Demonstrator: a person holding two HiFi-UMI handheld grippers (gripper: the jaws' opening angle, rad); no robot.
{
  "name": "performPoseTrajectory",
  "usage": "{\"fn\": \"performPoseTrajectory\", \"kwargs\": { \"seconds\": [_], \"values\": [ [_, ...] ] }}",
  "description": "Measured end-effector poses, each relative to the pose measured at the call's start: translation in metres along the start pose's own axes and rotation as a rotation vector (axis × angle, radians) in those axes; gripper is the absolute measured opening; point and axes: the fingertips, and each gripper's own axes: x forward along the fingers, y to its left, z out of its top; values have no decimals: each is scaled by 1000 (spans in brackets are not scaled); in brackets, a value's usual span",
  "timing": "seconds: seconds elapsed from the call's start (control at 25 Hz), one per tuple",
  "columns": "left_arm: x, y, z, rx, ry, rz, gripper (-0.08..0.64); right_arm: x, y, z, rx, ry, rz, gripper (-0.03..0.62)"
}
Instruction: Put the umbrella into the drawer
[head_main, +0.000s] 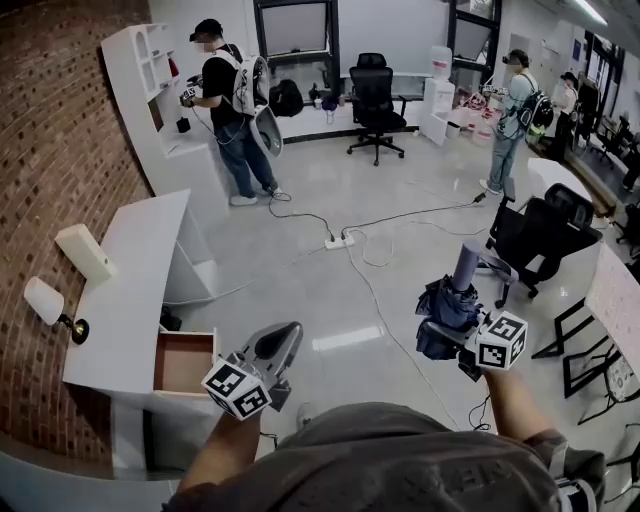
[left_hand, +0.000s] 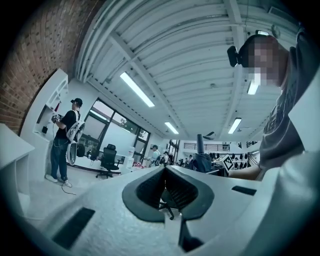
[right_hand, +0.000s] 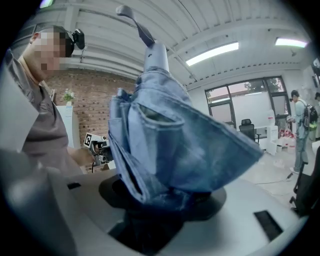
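A folded blue umbrella (head_main: 447, 305) with a grey handle (head_main: 465, 266) stands upright in my right gripper (head_main: 447, 338), which is shut on its lower end, out over the floor at the right. In the right gripper view the umbrella's fabric (right_hand: 170, 145) fills the middle and hides the jaws of the right gripper (right_hand: 160, 200). The open drawer (head_main: 185, 362) with a brown inside sticks out of the white desk (head_main: 130, 290) at the lower left. My left gripper (head_main: 283, 340) hangs just right of the drawer, shut and holding nothing. In its own view the left gripper (left_hand: 165, 171) points level across the room, with the umbrella (left_hand: 201, 160) beyond.
Two white objects (head_main: 85, 250) (head_main: 43, 300) lie on the desk by the brick wall. A power strip (head_main: 340, 241) and cables cross the floor. A black office chair (head_main: 540, 235) stands at the right. A person (head_main: 225, 110) works at a white shelf; others (head_main: 515, 110) stand farther back.
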Motion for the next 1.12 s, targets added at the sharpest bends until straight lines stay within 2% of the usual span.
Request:
{"fn": "performPoseTrajectory", "kwargs": {
  "seconds": [0.24,0.48,0.84,1.12],
  "values": [
    [13,118,37,7,-2,-63,3,104,-16,41,9,-16,-51,238],
    [20,212,63,13,2,-71,3,192,-30,71,11,-26,-48,238],
    [38,288,59,-12,24,-21,4,269,-72,76,43,4,1,238],
    [93,318,43,4,56,64,3,299,-155,71,61,6,76,239]
  ]
}}
